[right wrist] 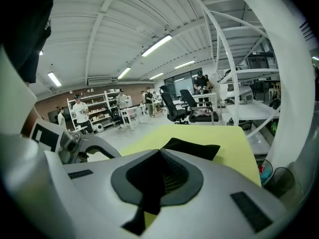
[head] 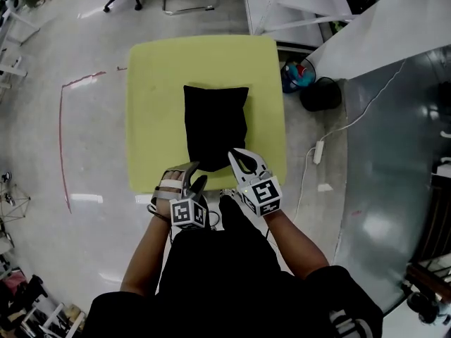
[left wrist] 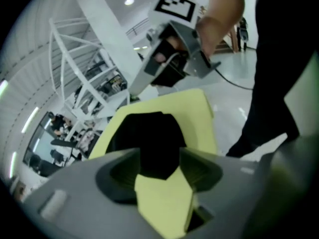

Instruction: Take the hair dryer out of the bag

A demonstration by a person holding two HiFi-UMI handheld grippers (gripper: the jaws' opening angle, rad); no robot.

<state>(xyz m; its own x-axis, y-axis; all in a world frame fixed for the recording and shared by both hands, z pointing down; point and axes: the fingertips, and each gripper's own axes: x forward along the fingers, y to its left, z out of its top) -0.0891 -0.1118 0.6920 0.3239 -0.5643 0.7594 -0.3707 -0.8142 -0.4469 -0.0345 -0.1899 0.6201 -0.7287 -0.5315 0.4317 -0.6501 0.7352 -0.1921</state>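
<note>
- At the near edge of the yellow table [head: 155, 83], on the left, the person's left hand [head: 168, 187] holds the left gripper [head: 196, 174] with the forearm reaching forward from the body. The gripper is tipped steeply down toward the tabletop.
- Its jaws stand well apart with nothing clamped. In the left gripper view, bare yellow table surface fills the gap between the pads, and the near corner of the black bag [head: 215, 122] shows just beyond it.
- From the head view, the left gripper's tips sit just beside the bag's near left corner. Whether they touch the cloth cannot be told.
- The bag lies flat around the middle of the table, a dark rectangle with its long side running away from the person. The hair dryer is hidden, as only black fabric shows.
- On the right, the right gripper [head: 235, 155] is held at a shallower slant, pointing across the table.
- Its jaws are pressed together and hold nothing.
- In the head view, its tips overlap the bag's near right corner. In the right gripper view, the bag lies a little ahead of the closed jaws, and contact cannot be judged.
</note>
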